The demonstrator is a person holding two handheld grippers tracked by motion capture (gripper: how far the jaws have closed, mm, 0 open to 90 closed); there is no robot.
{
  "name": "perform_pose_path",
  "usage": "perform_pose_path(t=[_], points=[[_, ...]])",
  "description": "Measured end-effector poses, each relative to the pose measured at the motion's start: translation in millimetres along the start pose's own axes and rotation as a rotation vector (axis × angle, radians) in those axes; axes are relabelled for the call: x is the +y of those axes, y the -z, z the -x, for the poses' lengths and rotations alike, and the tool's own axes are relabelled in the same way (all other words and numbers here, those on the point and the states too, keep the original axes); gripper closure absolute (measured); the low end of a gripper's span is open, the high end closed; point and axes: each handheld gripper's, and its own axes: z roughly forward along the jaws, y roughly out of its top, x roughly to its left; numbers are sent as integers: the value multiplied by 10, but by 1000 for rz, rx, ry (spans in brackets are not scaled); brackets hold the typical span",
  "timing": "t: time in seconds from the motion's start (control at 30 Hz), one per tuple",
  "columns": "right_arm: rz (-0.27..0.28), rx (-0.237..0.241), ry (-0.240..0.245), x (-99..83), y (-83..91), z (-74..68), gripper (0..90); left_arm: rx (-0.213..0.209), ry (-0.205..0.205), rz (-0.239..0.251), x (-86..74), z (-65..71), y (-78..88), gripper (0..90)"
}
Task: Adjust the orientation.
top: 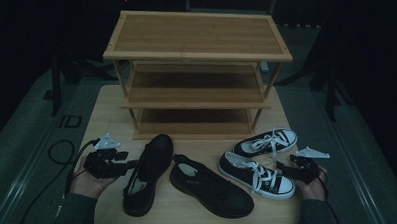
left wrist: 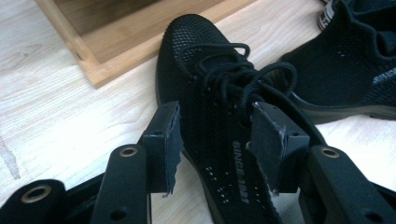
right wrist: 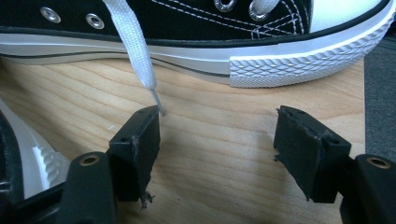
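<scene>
A black mesh shoe [top: 148, 169] [left wrist: 201, 60] lies left of centre on the table, toe toward the rack. My left gripper [top: 131, 167] [left wrist: 217, 116] comes at it from the left, its pads [left wrist: 163, 140] pressed on either side of the laced upper. A second black shoe [top: 209, 186] [left wrist: 345, 70] lies beside it. Two black-and-white canvas sneakers sit to the right, one near [top: 256, 174] [right wrist: 28, 158] and one farther back [top: 267, 141] [right wrist: 233, 18]. My right gripper [top: 283, 165] [right wrist: 219, 116] hovers open over bare wood before the far sneaker, a white lace end [right wrist: 135, 51] by its left pad.
A three-shelf bamboo shoe rack [top: 194, 52] [left wrist: 107, 51] stands at the back of the wooden table [top: 106, 115]. The table's right edge [right wrist: 364, 93] runs close to my right gripper, with dark floor beyond. A cable [top: 58, 152] trails off to the left.
</scene>
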Motion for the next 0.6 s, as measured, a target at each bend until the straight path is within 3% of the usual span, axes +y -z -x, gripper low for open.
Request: perform_pose_path(t=[0.33, 0.6], points=[[0, 0, 0, 0, 1, 0, 313, -20, -26, -32, 17, 105, -16, 538], [0, -1, -1, -1, 1, -1, 313, -22, -29, -93, -42, 139, -118, 587]])
